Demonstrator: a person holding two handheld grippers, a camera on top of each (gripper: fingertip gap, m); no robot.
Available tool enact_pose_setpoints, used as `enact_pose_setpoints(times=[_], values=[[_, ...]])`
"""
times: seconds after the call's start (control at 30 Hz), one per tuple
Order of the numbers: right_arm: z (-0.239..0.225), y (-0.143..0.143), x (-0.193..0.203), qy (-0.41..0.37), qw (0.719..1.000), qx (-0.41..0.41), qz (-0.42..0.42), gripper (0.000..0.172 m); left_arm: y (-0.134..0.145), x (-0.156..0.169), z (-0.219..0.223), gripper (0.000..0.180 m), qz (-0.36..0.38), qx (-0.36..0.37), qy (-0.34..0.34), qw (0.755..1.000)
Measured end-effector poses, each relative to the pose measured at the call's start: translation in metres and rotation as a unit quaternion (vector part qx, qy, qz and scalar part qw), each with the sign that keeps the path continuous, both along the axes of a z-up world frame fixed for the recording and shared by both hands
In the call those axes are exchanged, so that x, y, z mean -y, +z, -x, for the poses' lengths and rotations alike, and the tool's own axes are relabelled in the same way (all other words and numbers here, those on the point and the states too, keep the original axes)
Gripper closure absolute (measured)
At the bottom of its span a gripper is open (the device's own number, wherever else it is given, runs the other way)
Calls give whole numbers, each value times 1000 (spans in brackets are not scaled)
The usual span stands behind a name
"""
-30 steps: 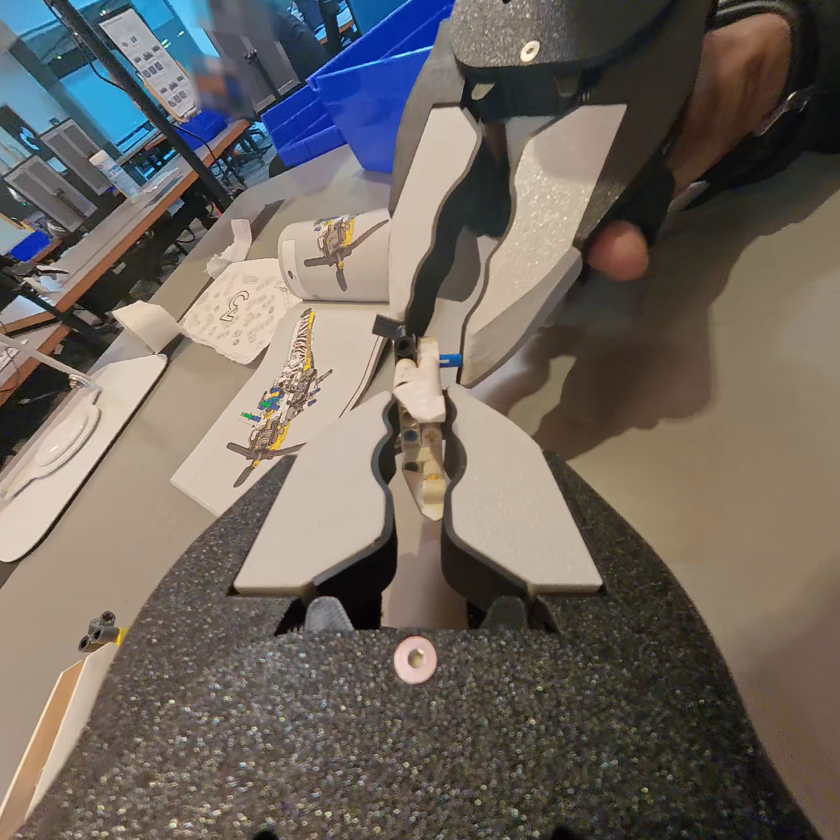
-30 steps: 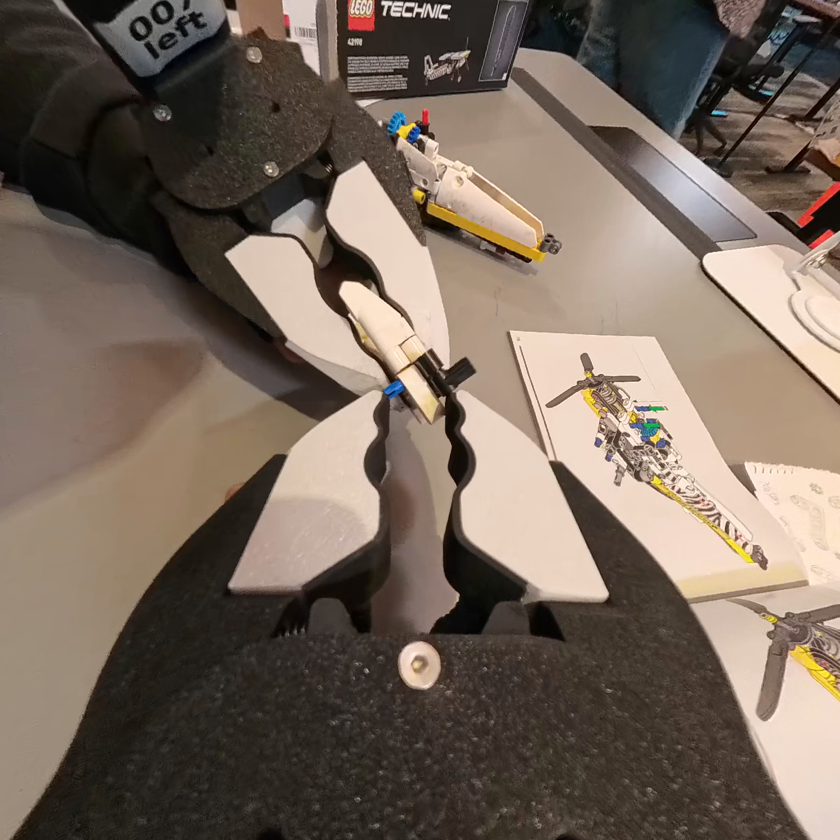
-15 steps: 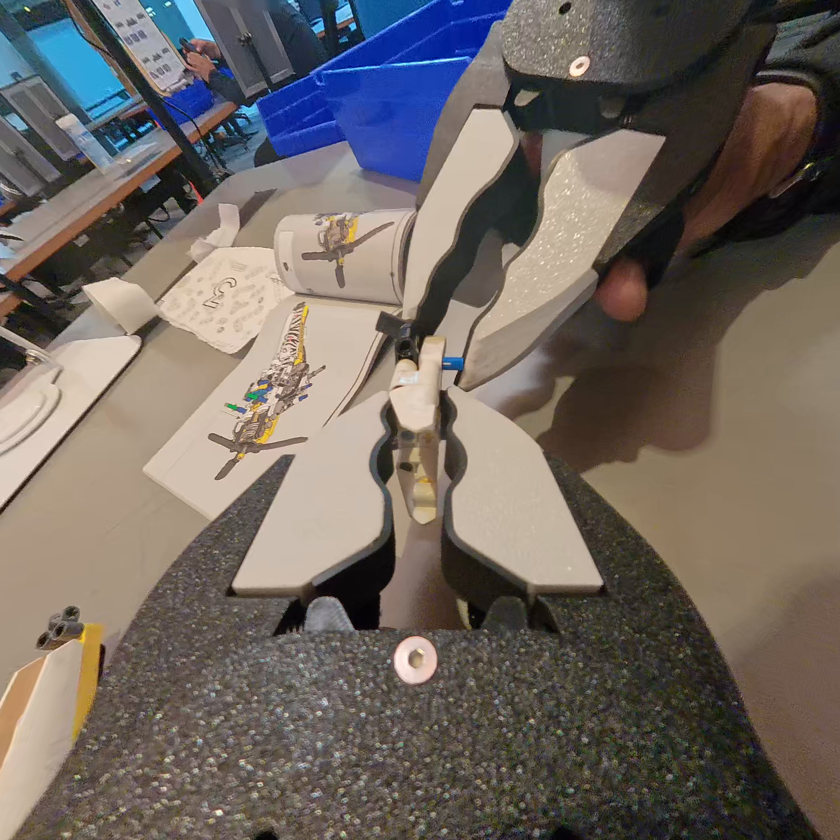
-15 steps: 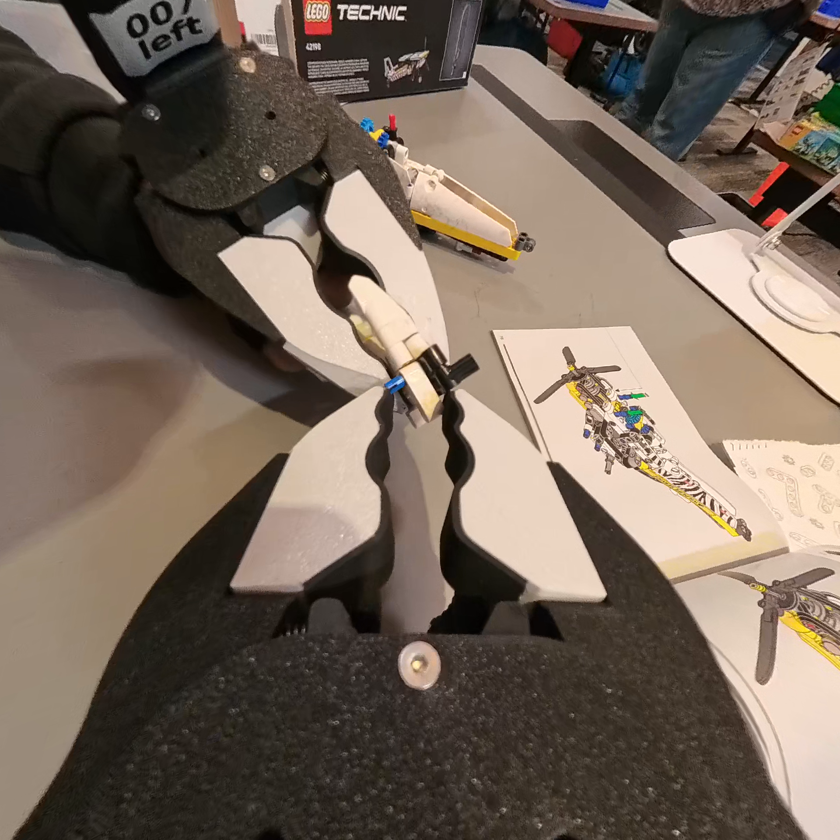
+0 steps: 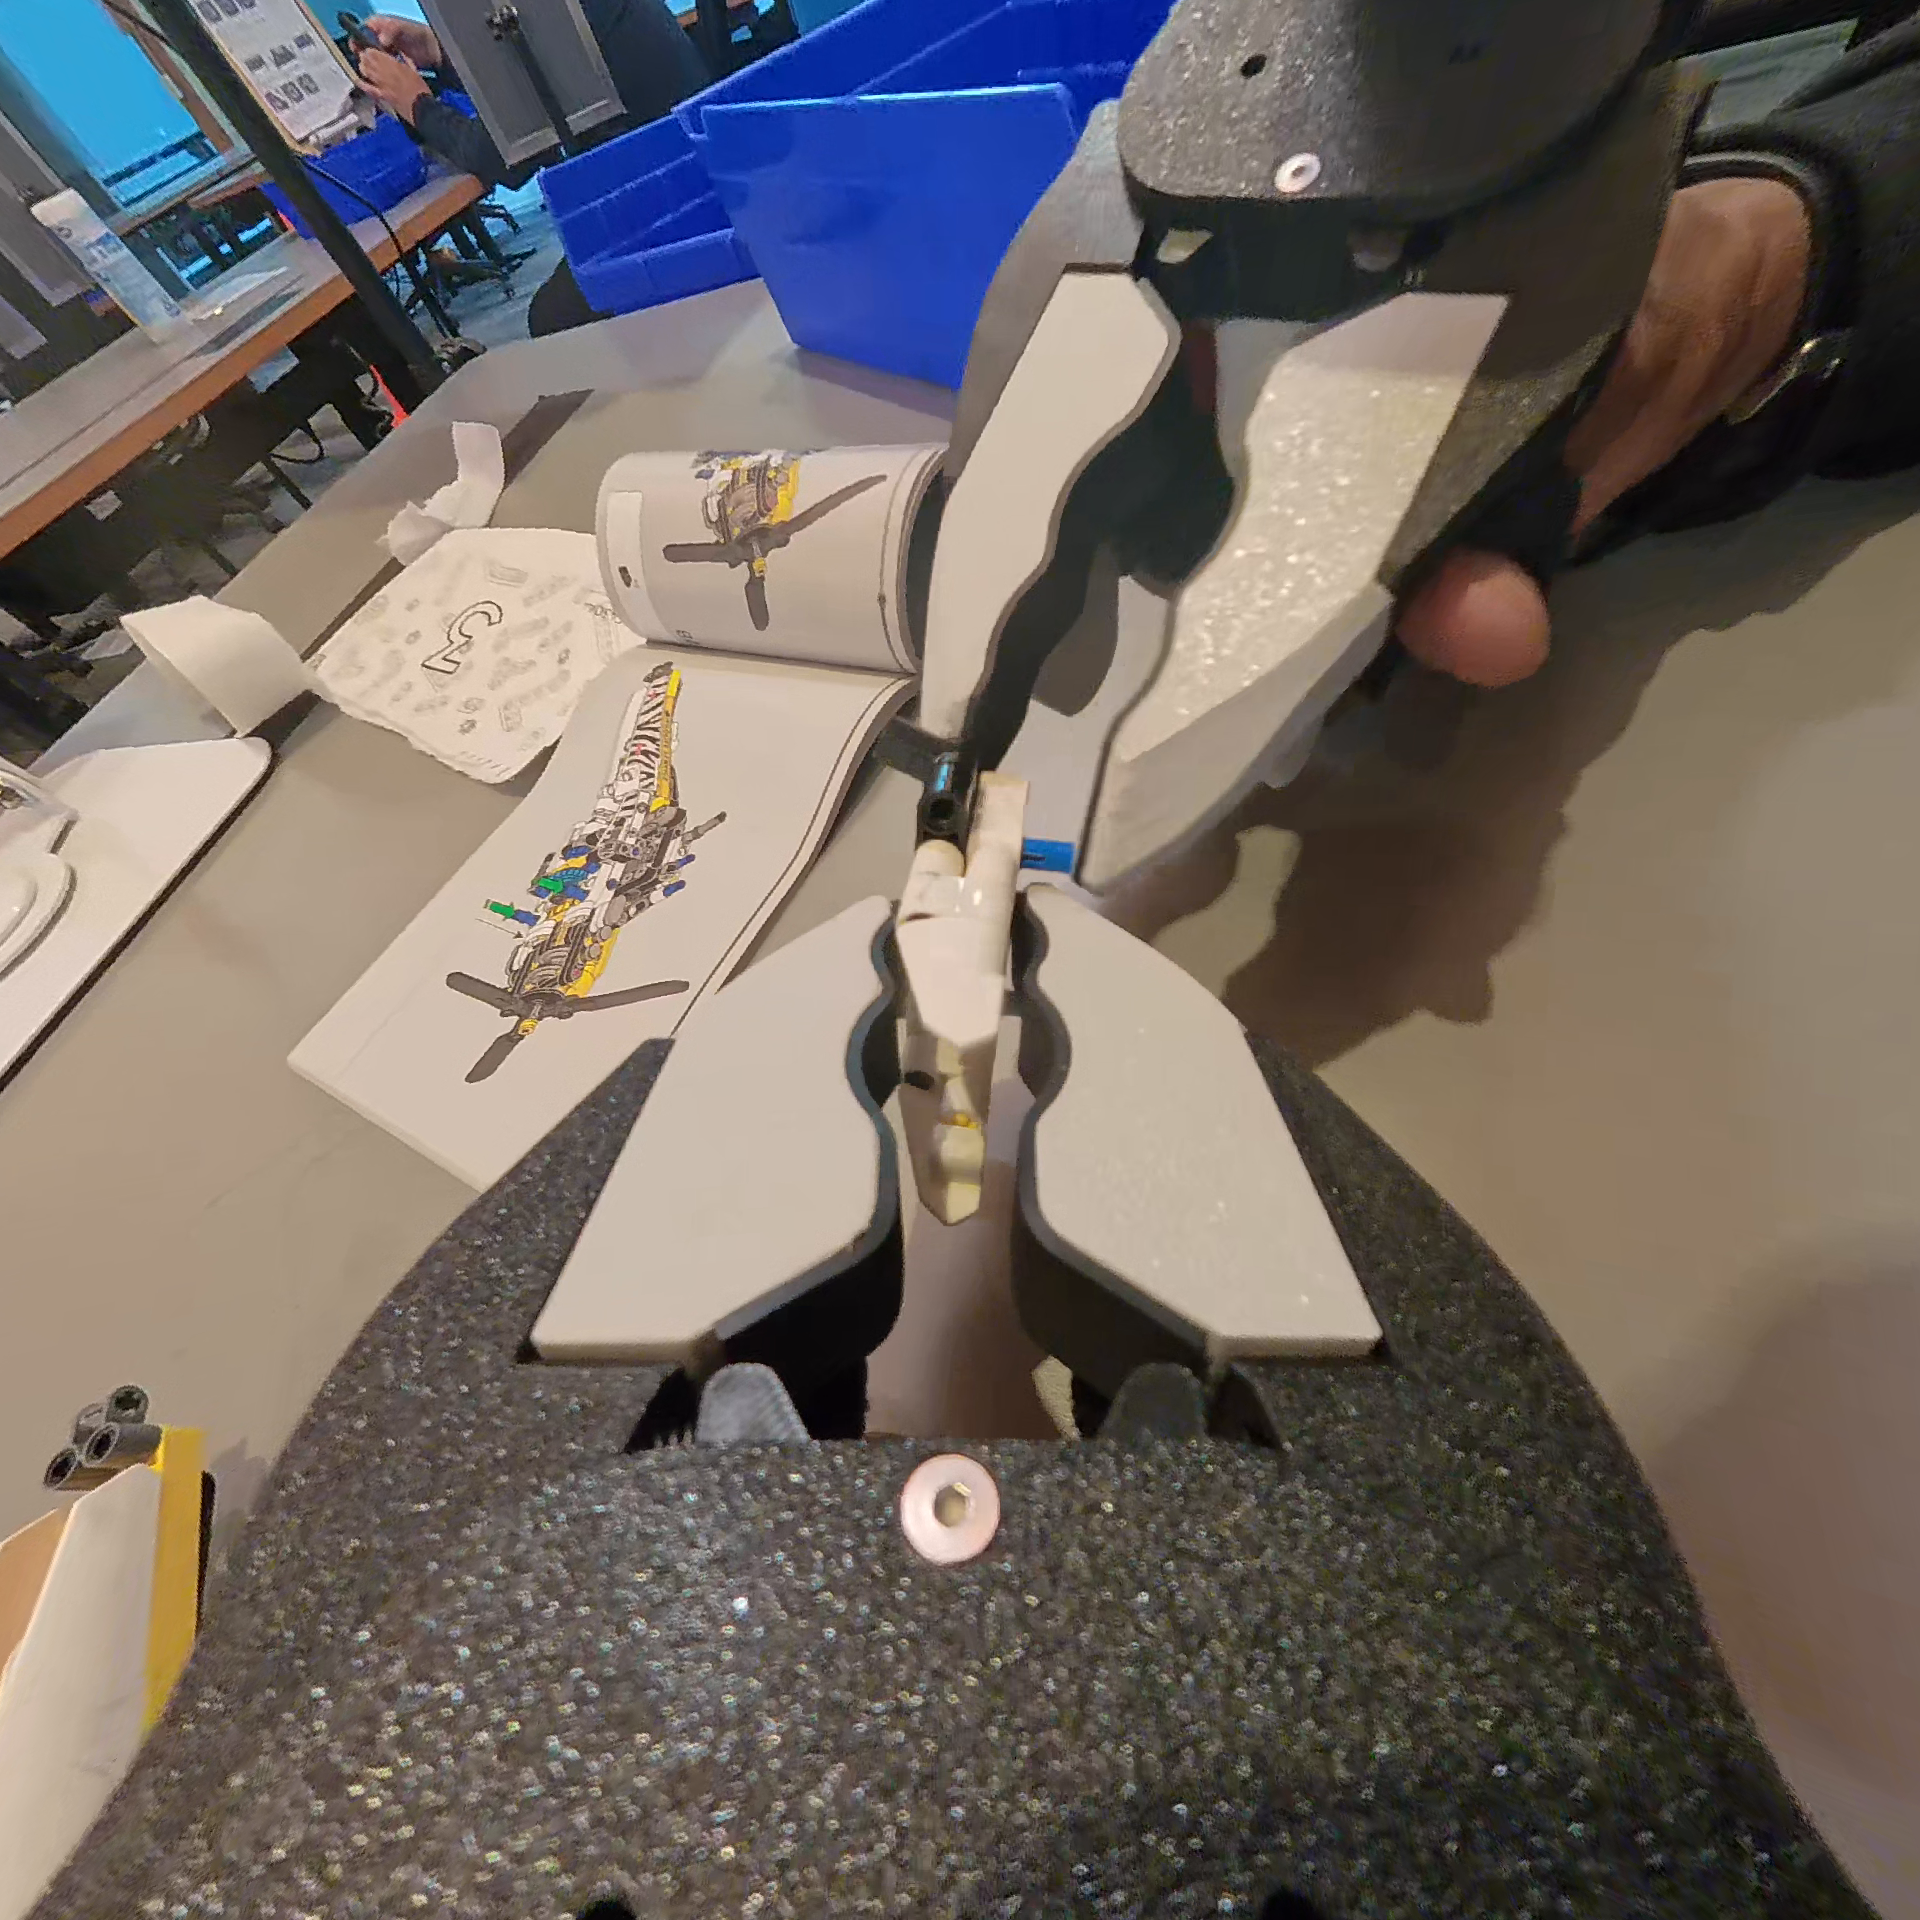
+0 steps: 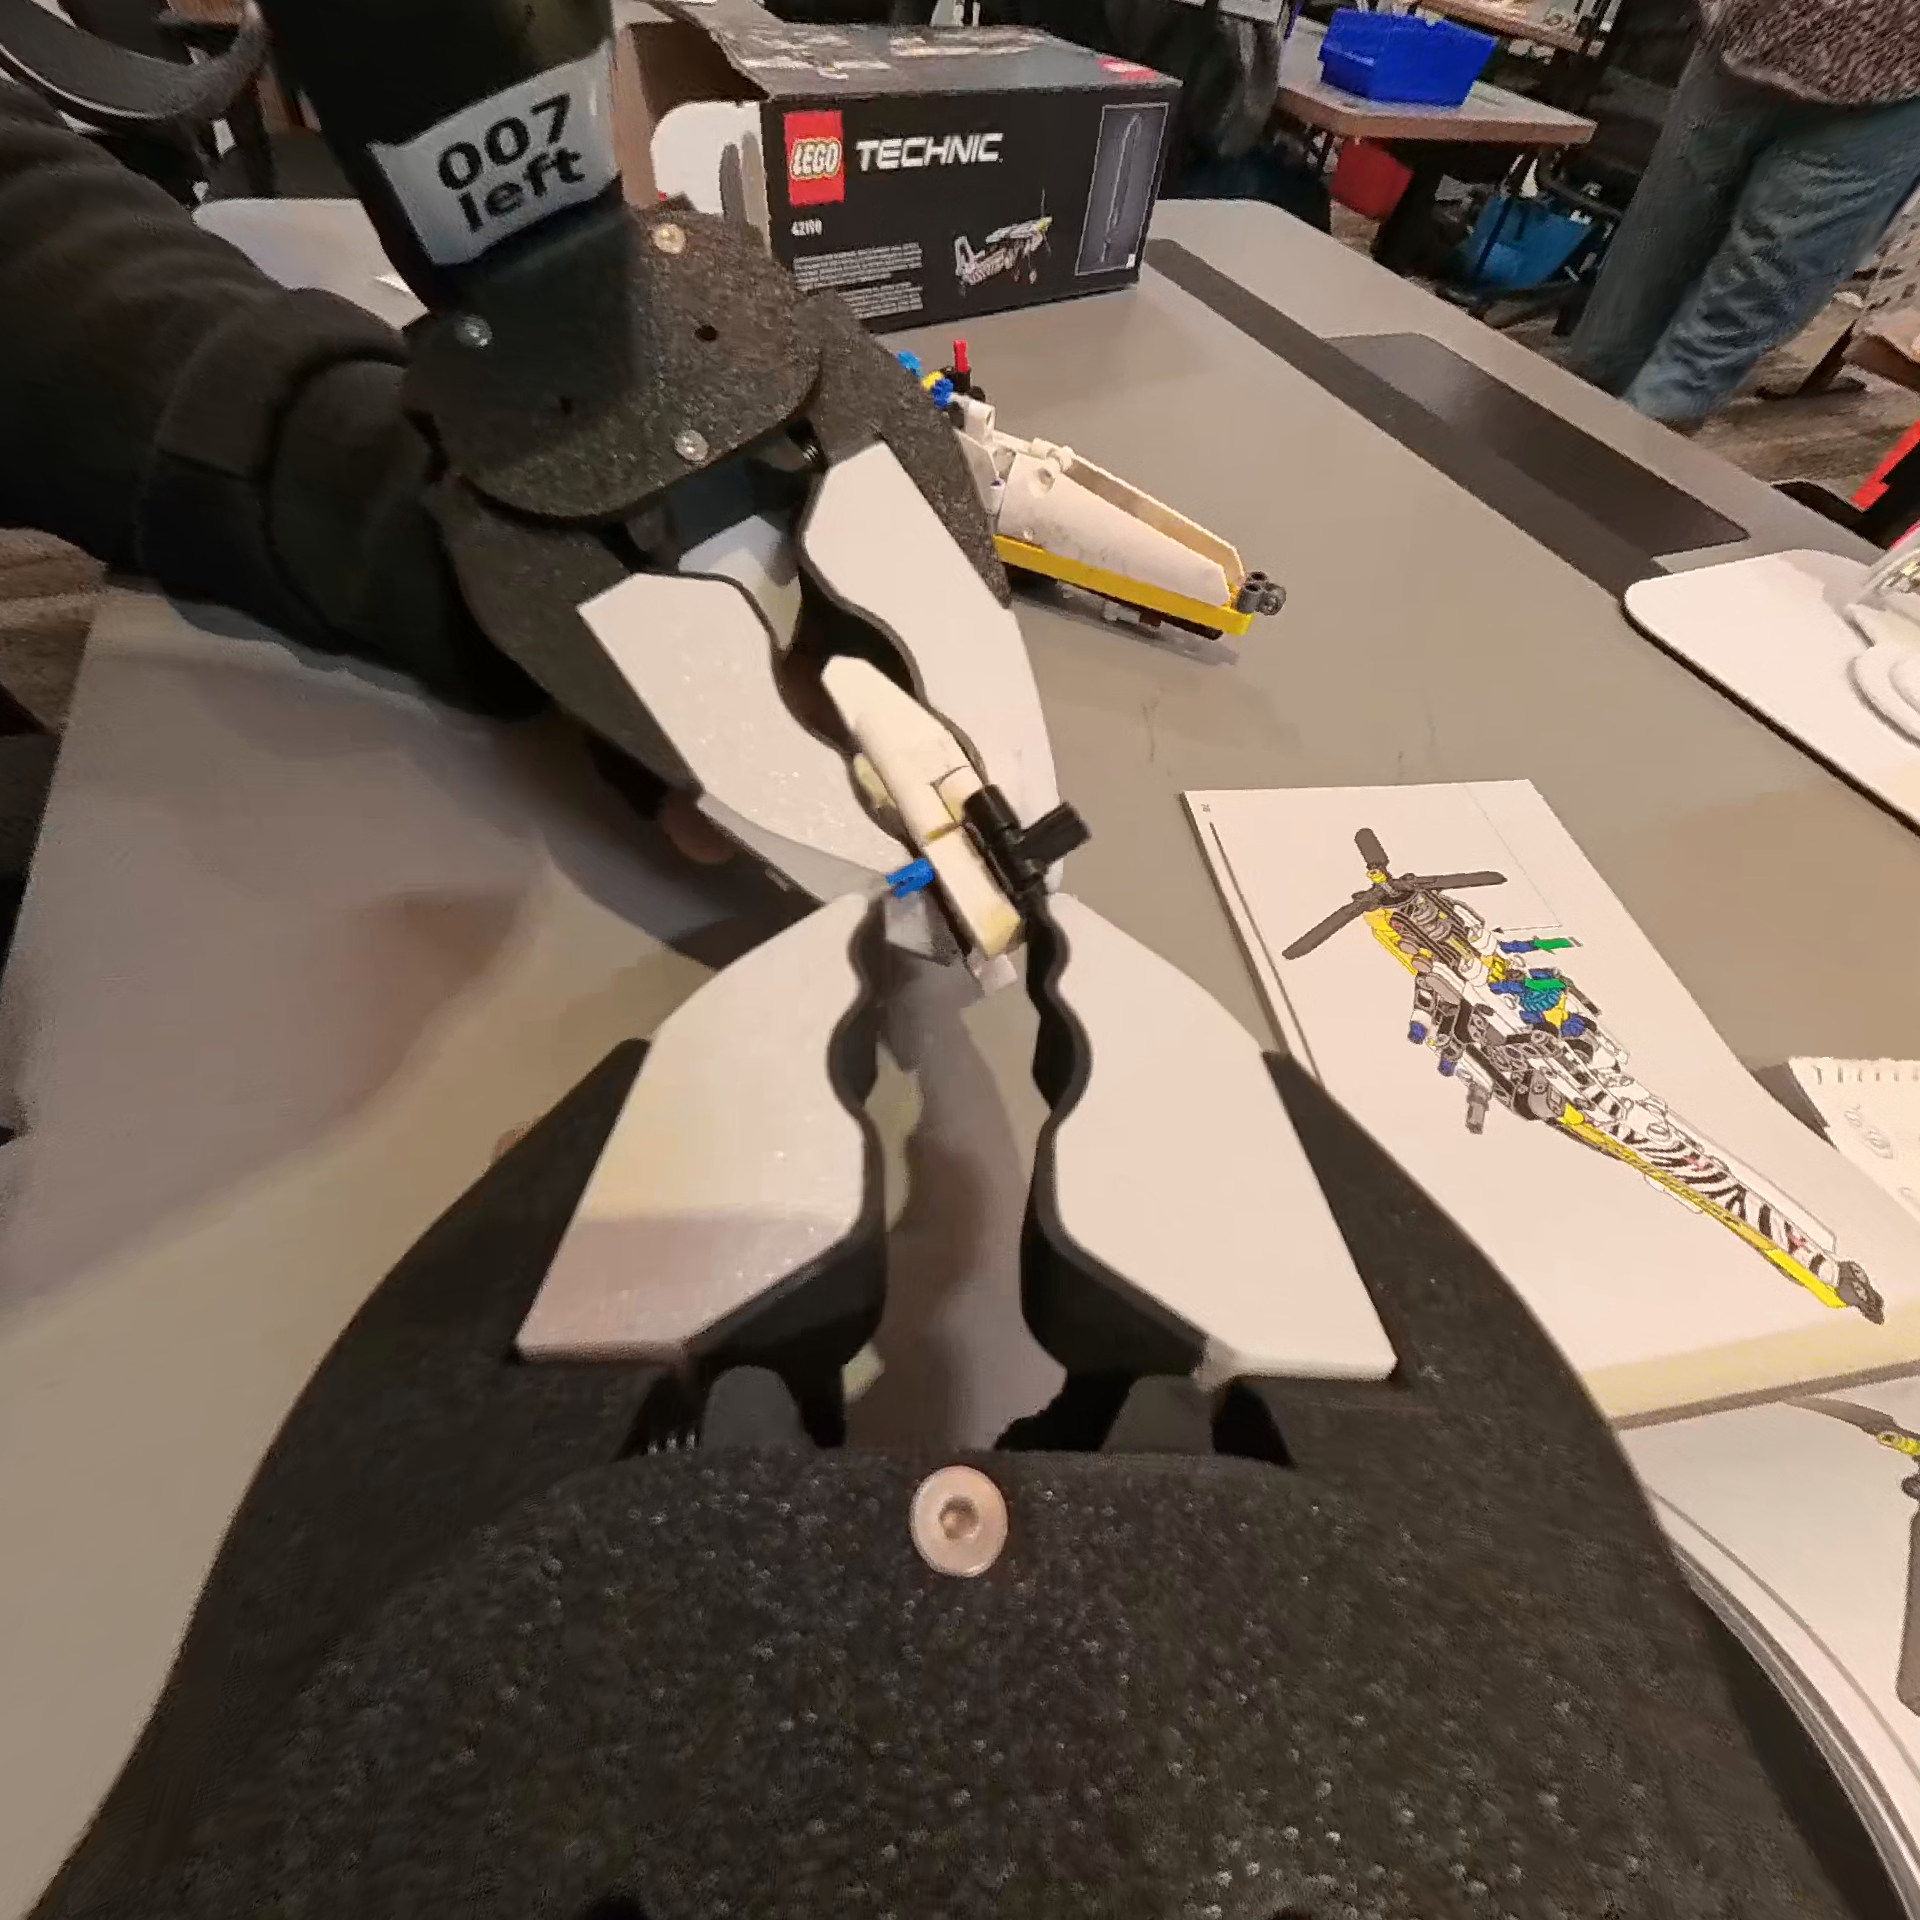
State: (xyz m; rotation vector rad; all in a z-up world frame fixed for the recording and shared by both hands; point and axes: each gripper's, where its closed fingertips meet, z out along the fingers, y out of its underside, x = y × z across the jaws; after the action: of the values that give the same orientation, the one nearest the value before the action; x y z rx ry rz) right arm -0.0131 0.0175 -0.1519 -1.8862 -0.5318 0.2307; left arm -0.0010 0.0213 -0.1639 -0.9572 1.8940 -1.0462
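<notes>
- Your left gripper [image 5: 956, 914] is clamped on the white brick assembly [image 5: 951, 997], both pads pressed to its sides, with its front end sticking out past the fingertips.
- Your right gripper [image 6: 951, 920] stands narrowly apart around that front end. One tip is at the black connector [image 6: 1023, 842], the other by the blue pin [image 6: 906, 878]. I cannot tell whether its pads press.
- Judged risk: a sideways push from the right could twist the assembly in the left grip, or pop the black connector off.
- The blue pin juts out beside the right fingertip and could snag.
- The instruction booklet [image 6: 1507, 1039] lies just beside the assembly, so a dropped part may land on it.
- The yellow-and-white model [image 6: 1122, 540] sits beyond the assembly, well apart.
- The grey table [image 5: 1558, 1195] on the side of the assembly away from the booklet is bare.
</notes>
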Motion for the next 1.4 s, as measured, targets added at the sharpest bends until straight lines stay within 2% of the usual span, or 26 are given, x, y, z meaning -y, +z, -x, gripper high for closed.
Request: enact_pose_setpoints(times=[0.4, 0.57, 0.77, 0.97, 1.07, 1.2, 1.4], values=[[2, 0, -2, -3, 1000, 2, 2, 146, -5, 1, 0, 161, -11, -15, 7, 1000], [2, 0, -1, -10, 1000, -1, 15, 147, -5, 3, 2, 161, 13, -31, 0, 999], [4, 3, -2, -21, 999, -39, 22, 147, -4, 3, 4, 161, 47, -46, -2, 998], [4, 2, -4, -33, 998, -47, 29, 147, -5, 0, 4, 162, 31, -51, 10, 998], [6, 1, -5, -22, 998, -47, 17, 147, -7, 1, 6, 161, 50, -64, -8, 997], [7, 6, -7, -1, 997, -83, -2, 145, -2, 3, 8, 161, 123, -82, -31, 989], [6, 3, -6, -7, 998, -58, 6, 148, -5, 4, 9, 161, 129, -98, -35, 986]])
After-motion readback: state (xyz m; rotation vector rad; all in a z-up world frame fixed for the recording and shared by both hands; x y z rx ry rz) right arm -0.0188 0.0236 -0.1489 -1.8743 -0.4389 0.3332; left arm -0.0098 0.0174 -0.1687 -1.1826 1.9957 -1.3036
